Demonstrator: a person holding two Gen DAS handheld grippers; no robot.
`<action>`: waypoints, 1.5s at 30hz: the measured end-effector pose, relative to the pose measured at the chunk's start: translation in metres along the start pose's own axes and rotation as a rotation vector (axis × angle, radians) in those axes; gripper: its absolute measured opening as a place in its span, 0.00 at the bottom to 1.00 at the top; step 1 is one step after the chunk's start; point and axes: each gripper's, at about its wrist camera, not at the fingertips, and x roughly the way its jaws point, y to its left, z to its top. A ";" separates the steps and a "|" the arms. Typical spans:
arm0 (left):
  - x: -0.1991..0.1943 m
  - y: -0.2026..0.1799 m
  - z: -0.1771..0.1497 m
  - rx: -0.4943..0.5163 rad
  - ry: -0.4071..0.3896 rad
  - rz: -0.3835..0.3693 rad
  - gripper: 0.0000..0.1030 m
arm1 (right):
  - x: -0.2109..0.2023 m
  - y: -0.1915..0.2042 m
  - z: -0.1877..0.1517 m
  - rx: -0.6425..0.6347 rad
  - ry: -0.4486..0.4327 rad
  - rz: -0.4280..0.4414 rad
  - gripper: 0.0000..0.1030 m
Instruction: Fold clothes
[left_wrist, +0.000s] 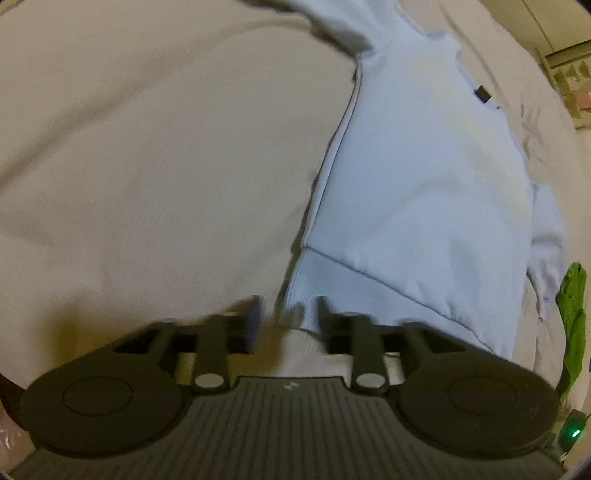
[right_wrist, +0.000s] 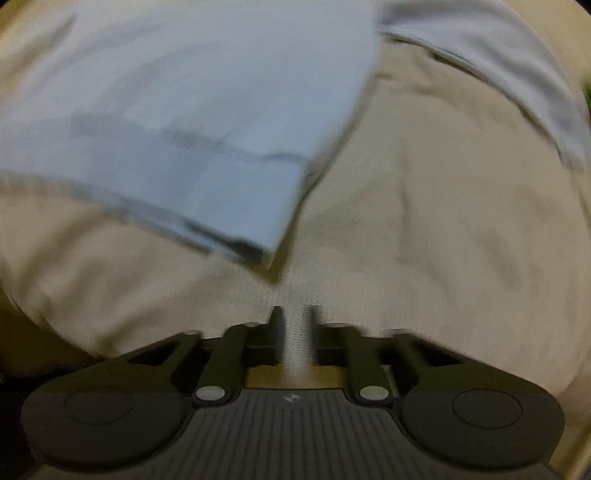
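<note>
A pale blue sweatshirt (left_wrist: 424, 166) lies flat on a beige bed sheet (left_wrist: 155, 147), its ribbed hem (left_wrist: 332, 280) nearest the camera. My left gripper (left_wrist: 288, 314) hangs just short of the hem's left corner, open, with only sheet showing between its fingers. In the right wrist view the same garment (right_wrist: 207, 110) fills the upper left, blurred, and its ribbed corner (right_wrist: 251, 218) points down toward the camera. My right gripper (right_wrist: 295, 321) stands open a little below that corner, over bare sheet (right_wrist: 443, 221), holding nothing.
A green cloth (left_wrist: 572, 321) lies at the right edge of the left wrist view. A sleeve (right_wrist: 517, 74) of the sweatshirt runs across the upper right of the right wrist view. Shelving (left_wrist: 569, 81) shows beyond the bed at far right.
</note>
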 end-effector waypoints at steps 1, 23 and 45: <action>-0.002 0.000 0.003 -0.008 -0.010 -0.022 0.43 | -0.008 -0.014 0.001 0.108 -0.038 0.059 0.48; 0.023 0.011 0.010 -0.032 0.103 -0.114 0.00 | -0.027 -0.060 -0.015 0.697 -0.257 0.337 0.10; 0.055 -0.113 -0.018 0.468 0.078 0.295 0.08 | 0.017 -0.013 0.050 0.175 -0.001 -0.059 0.31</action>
